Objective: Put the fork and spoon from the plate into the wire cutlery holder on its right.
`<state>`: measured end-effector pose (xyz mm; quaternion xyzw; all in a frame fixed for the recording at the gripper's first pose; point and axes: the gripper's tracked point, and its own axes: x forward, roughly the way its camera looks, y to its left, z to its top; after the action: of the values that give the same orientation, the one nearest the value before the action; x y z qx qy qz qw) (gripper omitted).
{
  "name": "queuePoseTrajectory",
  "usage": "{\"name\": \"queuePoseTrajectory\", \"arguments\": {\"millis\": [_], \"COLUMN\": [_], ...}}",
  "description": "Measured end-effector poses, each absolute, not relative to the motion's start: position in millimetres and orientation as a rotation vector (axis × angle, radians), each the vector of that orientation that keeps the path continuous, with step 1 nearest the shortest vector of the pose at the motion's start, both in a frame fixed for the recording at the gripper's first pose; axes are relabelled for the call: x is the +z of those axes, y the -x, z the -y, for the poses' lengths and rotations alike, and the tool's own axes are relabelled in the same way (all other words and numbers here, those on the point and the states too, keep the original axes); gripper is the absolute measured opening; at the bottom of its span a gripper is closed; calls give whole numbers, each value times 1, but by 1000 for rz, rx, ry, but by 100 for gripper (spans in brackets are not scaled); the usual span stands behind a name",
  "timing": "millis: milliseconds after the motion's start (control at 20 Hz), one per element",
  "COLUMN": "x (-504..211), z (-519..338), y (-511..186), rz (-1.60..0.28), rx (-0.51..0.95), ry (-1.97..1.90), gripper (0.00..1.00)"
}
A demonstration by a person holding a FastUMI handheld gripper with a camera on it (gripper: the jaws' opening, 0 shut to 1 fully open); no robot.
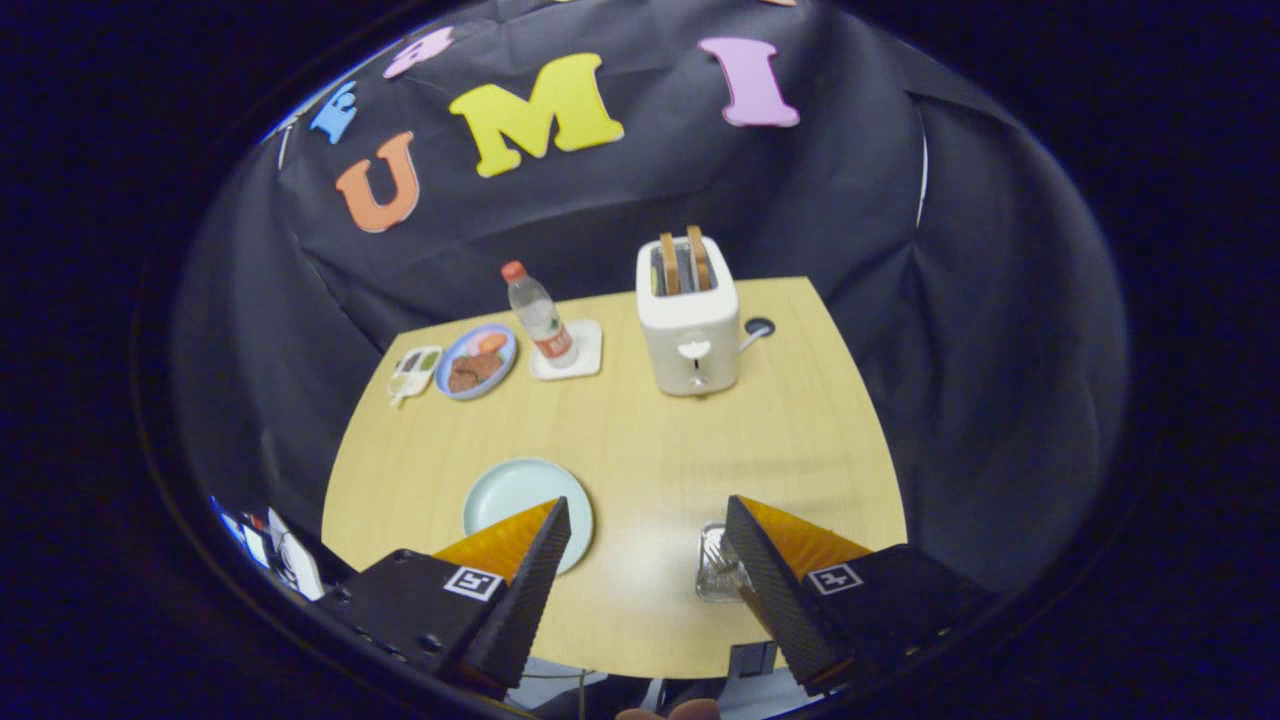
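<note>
Pale wood-grain table [640,440], smooth with rounded corners, stood against a creased black cloth wall. Far left on it lay a small white tray [414,372], then a blue-rimmed plate of food [477,361], then a clear plastic bottle [539,317] with a red cap, upright on a square white coaster [582,352]. Right of these stood a boxy white toaster [689,325] with two brown slices up in its slots. Nearer, a round pale-green plate [520,490] lay bare, partly hidden behind the left finger. Claw [648,518] hung above the near edge, fingers wide apart, gripping nothing. Wire cutlery holder [718,570] stood just inside the right finger, metal cutlery in it; fork or spoon could not be told.
</note>
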<state>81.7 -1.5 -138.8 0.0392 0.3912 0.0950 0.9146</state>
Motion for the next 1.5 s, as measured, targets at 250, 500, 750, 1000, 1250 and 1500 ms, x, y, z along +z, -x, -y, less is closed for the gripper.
{"name": "queuePoseTrajectory", "arguments": {"millis": [250,500,750,1000,1250,1500], "x": [-39,19,29,28,20,19], "z": [-23,-30,-34,-42,-38,-35], "y": [-68,-29,1,20,26,25], "rz": [-414,-164,-76,-44,-69,-52], "rx": [218,198,170,158,130,99], "ry": [-64,1,7,-12,-31,-22], "gripper": [96,97,96,96,96,96]}}
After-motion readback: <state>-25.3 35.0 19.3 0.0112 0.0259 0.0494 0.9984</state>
